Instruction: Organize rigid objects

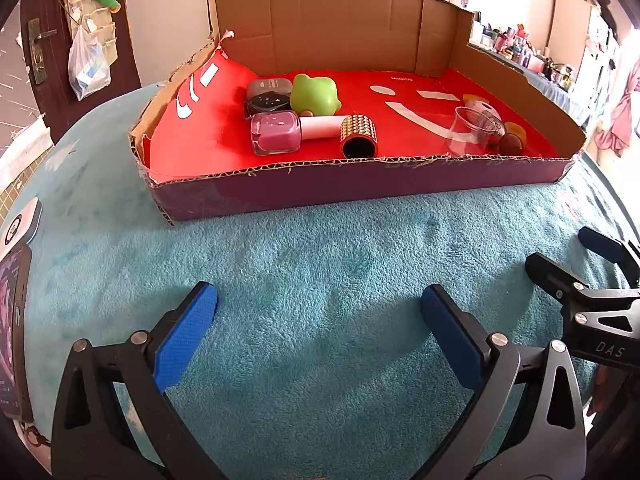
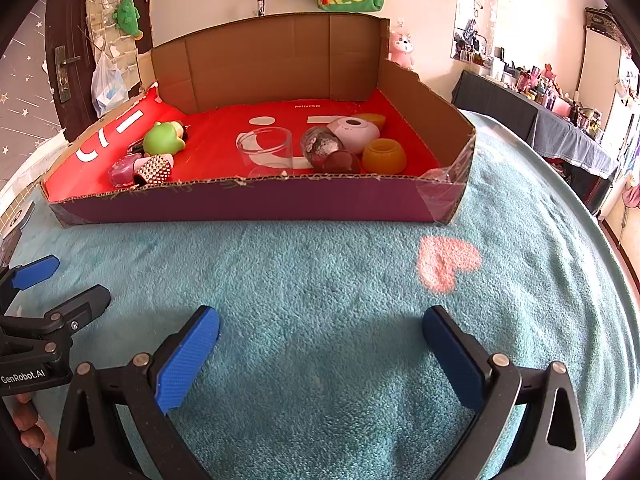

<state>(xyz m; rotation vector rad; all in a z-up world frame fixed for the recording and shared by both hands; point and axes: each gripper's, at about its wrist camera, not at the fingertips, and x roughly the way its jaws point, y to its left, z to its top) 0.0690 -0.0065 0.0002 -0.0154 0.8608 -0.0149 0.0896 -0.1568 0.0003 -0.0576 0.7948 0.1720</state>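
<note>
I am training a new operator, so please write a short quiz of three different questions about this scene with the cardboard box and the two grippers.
1. True or false: the left gripper holds the green frog toy.
2. Which lies on its side by the front wall of the cardboard box? A) studded cylinder B) clear cup C) orange cup
3. Fill in: the right gripper hovers over a teal ____.

Key: 1 false, both grippers are open and empty. 2 A. 3 blanket.
</note>
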